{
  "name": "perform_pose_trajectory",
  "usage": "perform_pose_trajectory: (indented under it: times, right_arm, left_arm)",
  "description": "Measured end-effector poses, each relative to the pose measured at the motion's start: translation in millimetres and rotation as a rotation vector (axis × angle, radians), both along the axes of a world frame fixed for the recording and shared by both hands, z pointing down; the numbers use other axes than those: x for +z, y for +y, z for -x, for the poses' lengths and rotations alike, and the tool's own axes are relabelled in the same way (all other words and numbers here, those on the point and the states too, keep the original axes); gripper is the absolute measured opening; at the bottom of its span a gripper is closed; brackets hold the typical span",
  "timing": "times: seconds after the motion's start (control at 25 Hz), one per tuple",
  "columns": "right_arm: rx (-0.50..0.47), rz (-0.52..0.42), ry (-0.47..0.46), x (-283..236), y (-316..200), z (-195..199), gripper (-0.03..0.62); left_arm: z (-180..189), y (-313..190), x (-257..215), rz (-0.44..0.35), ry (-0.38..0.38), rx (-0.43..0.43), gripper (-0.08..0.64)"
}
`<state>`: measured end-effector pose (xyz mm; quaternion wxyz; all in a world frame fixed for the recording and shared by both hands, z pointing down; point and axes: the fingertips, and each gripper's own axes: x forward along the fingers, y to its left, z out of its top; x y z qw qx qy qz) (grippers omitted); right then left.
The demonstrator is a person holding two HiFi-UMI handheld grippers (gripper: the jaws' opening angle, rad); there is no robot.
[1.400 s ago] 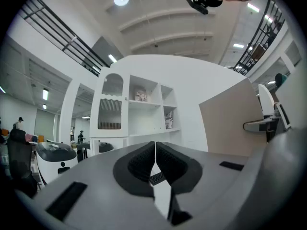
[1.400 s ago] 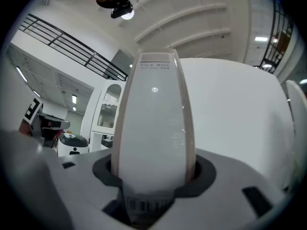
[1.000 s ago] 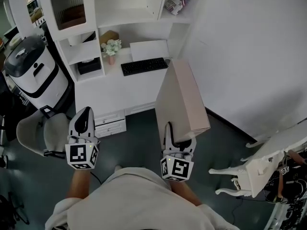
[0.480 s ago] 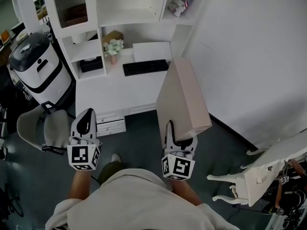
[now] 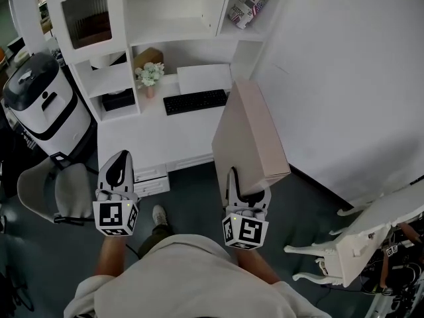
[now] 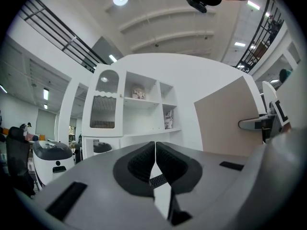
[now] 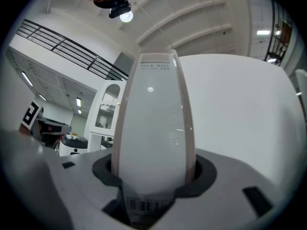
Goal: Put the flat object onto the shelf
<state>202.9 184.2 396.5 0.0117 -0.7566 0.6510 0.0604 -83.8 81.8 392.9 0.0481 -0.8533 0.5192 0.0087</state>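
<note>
File box (image 5: 252,138), flat and beige, stands on edge in the right tongs (image 5: 246,192). It tilts toward 12 o'clock, above the dark floor and short of the white counter (image 5: 152,128). The head view gives only its broad face and one narrow side. The right gripper view shows what that view hides: the box's (image 7: 156,143) white spine with small print near the top and a barcode label at the bottom. There the jaws stand part-way apart and press on either side of the spine.

The left tongs (image 5: 116,171) hang at 9 o'clock from the right tongs, well apart from the box. From the head they show only their back. The left gripper view shows these tongs (image 6: 155,153) with pads together and nothing between them. At 3 o'clock in that view is the box's flat side (image 6: 225,123).

The white shelf (image 5: 175,28) rises at 12 o'clock behind the counter, which carries a black keyboard (image 5: 196,101) and a small pot of flowers (image 5: 150,75).
</note>
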Motion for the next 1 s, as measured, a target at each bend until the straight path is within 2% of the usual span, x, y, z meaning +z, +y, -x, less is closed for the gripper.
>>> perform_pose_trajectory:
  times: [0.44,0.64,1.0]
  right_arm:
    - [0.043,0.029,0.000,7,-108,10,0.267]
    - [0.077,0.034,0.008,6,-162,15,0.267]
    - [0.133,0.013,0.042,-15,-233,18,0.267]
  left_arm:
    - [16,-118,10,0.018,0.009,0.030,0.008]
    - [18,-172,14,0.030,0.004,0.071,0.006]
    - [27,-239,18,0.045,0.006,0.126,0.006]
